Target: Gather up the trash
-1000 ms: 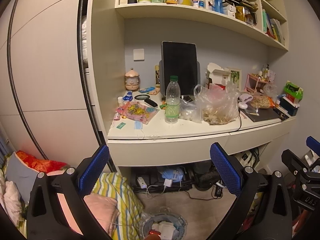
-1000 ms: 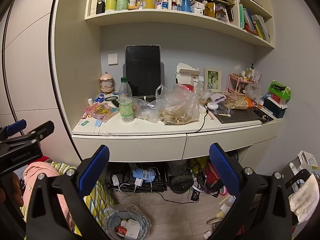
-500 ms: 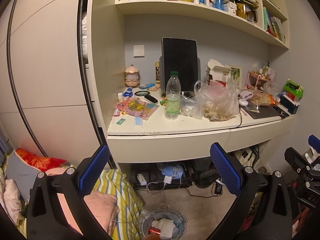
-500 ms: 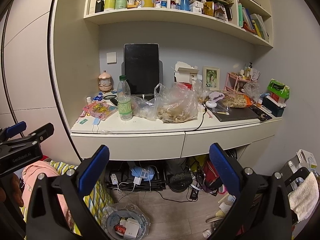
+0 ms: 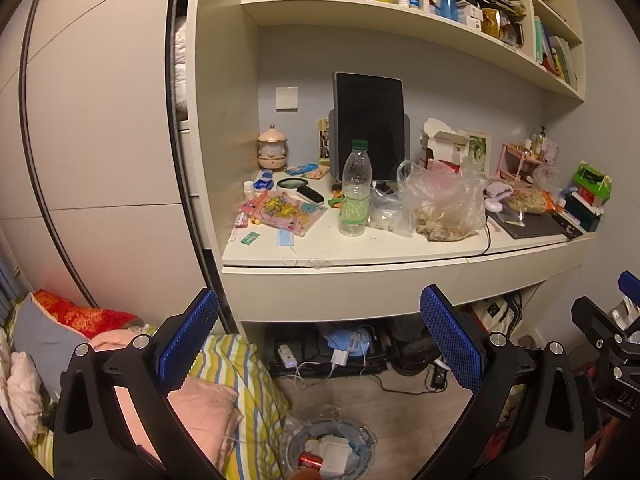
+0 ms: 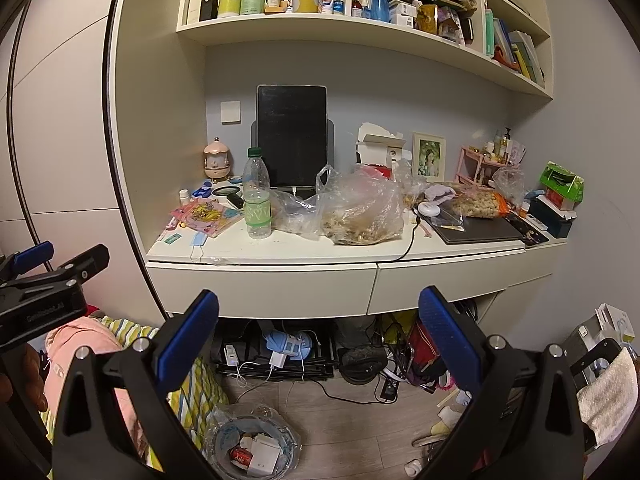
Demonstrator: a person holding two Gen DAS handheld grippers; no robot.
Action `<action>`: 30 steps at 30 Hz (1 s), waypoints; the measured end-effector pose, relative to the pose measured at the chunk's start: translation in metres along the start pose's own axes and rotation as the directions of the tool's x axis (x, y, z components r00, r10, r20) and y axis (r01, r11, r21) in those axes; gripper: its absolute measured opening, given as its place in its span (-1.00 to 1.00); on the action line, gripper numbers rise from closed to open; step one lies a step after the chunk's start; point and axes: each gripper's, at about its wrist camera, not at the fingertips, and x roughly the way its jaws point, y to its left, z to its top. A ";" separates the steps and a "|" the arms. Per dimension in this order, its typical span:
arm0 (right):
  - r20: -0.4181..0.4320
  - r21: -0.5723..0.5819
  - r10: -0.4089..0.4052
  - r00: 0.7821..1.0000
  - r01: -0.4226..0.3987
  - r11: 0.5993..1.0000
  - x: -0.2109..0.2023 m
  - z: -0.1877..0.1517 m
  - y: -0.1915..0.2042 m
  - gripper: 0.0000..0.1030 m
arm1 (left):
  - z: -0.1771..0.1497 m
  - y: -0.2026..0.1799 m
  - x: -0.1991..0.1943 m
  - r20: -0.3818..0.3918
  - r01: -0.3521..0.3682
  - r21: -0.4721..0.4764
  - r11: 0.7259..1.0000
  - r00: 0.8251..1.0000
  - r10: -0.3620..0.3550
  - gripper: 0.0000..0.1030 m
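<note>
A: Since a second ago both views have crept closer to the table (image 6: pixel 280 252); nothing on it has shifted.

B: Claws?

A: My left claw (image 5: pixel 320 344) is spread wide, nothing between its blue pads (image 5: pixel 188 336). My right claw (image 6: pixel 318 344) the same, wide and empty. Both hover short of the table, out over the floor.

B: Nearest thing?

A: Bin (image 6: pixel 256 446) on the floor below me, plastic-lined, with a red can (image 6: pixel 240 456) and white packaging inside. Striped bedding (image 5: pixel 256 392) just left of it.

B: Then?

A: Cables and chargers under the table. On top, near the front edge, a blue face mask (image 6: pixel 198 240). Behind it a pink snack wrapper (image 5: pixel 284 210). Beside that, an upright clear bottle (image 6: pixel 257 196), green cap and label. Just right of it, crumpled clear plastic bags (image 6: pixel 360 208), the bigger one holding brownish scraps.

B: Farther back?

A: Dark tablet (image 6: pixel 291 136) upright on a stand against the wall; crowded shelf (image 6: pixel 320 26) above.
</note>
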 end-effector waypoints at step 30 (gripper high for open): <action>-0.003 -0.052 0.017 1.000 -0.017 0.998 0.009 -0.002 0.019 0.88 | -0.005 0.018 0.021 -0.040 -0.005 -0.026 1.000 0.999 0.004 0.91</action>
